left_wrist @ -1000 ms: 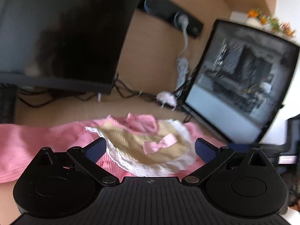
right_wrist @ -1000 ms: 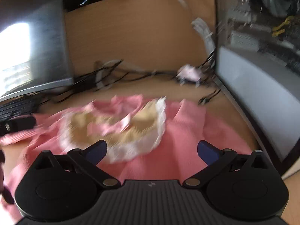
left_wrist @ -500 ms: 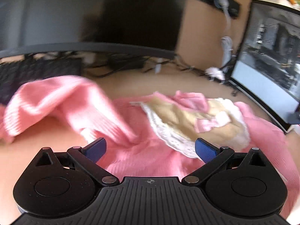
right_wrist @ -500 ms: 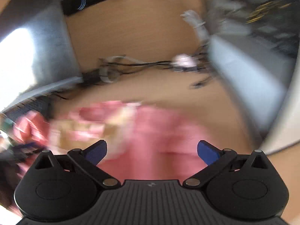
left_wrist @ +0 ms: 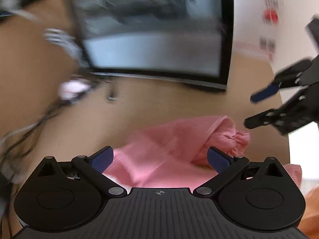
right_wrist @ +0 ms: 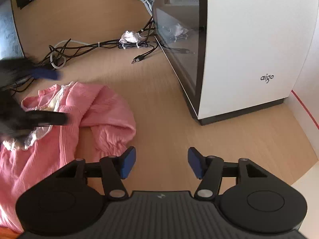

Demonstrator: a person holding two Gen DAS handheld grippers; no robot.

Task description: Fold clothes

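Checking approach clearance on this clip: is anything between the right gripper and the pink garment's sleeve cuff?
Nothing visible. The right gripper hangs open over bare desk, with the pink garment's cuff just left of its left finger.

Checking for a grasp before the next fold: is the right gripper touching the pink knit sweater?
Apart. In the right wrist view the right gripper is open over bare wooden desk, with the pink knit sweater lying clear to its left.

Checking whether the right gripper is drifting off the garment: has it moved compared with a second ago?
Yes. The right gripper has swung rightward, off the pink top; it now points at bare desk beside the white computer case.
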